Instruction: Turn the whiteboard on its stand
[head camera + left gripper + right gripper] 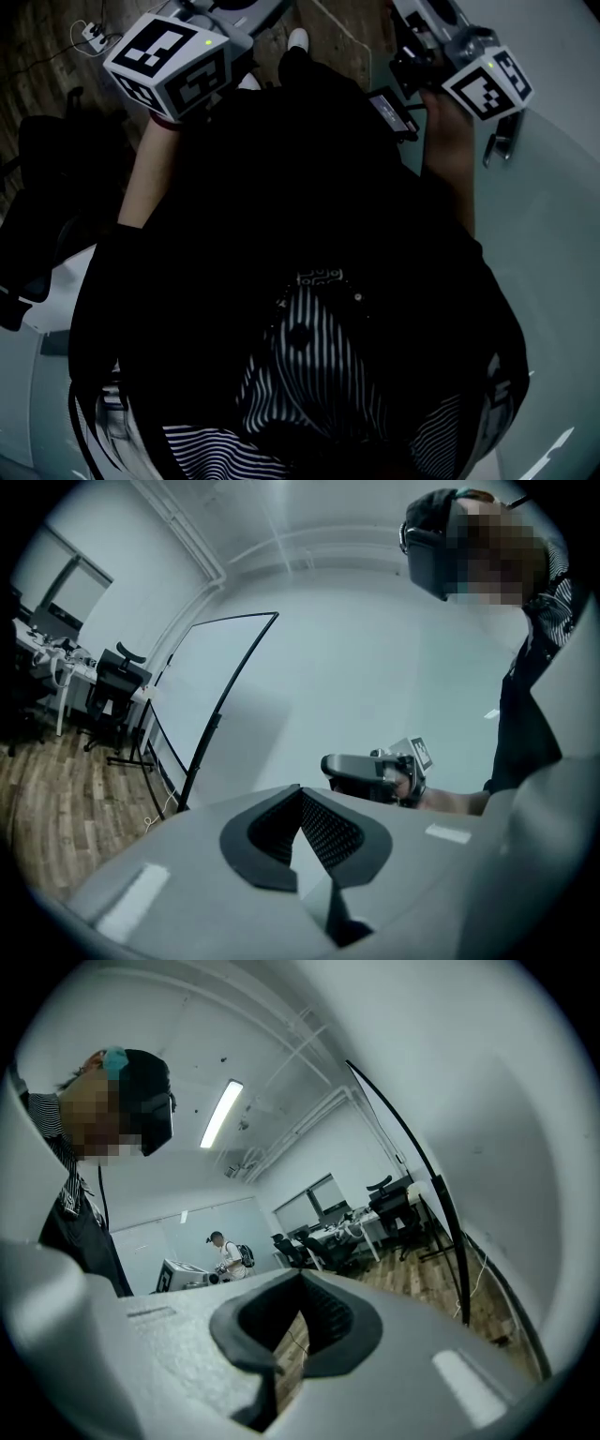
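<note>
My left gripper (300, 797) has its jaws pressed together on nothing, and my right gripper (302, 1281) is the same. The large white whiteboard in its black frame (211, 696) stands on the wood-plank floor (66, 803), apart from both. A black office chair (117, 682) stands beyond it.

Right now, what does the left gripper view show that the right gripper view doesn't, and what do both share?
Only the left gripper view: the right gripper, held out in mid-air. Only the right gripper view: a lit ceiling lamp and a second person with a backpack, far off. Both: the whiteboard in its black frame, office chairs, the wood floor, and that view's own jaws shut on nothing.
</note>
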